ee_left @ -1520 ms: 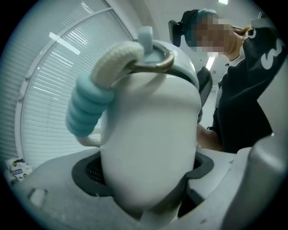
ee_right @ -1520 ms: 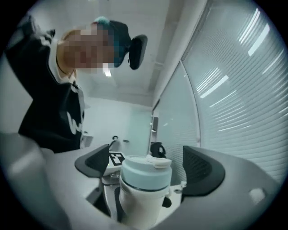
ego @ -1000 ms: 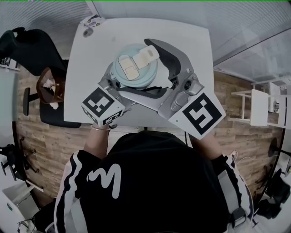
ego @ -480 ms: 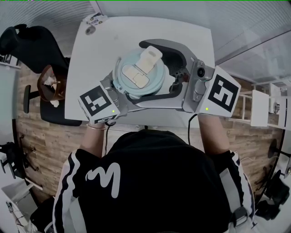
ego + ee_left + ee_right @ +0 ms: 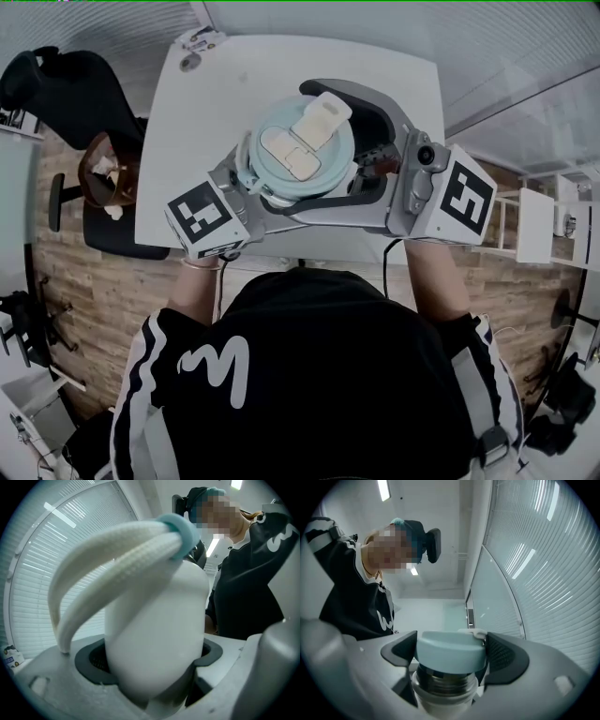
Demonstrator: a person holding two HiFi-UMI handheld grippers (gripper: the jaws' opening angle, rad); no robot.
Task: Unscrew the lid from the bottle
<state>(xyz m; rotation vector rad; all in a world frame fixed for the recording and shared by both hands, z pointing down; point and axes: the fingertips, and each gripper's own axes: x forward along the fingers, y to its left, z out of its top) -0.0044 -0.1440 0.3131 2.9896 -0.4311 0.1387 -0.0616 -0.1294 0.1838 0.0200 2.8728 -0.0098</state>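
Lid matt plastic; bottle smooth, its threads metal (strap woven cloth).

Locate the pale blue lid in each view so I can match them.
Head view: lid upper centre, seen from above.
Left gripper view: not clearly in it; the white bottle fills the centre.
Right gripper view: lid lower centre, between the jaws of the right gripper.
Shared landmark: the person's black top, in all three.

White table — seemingly wooden floor

White table; black chair at left; wood floor below.
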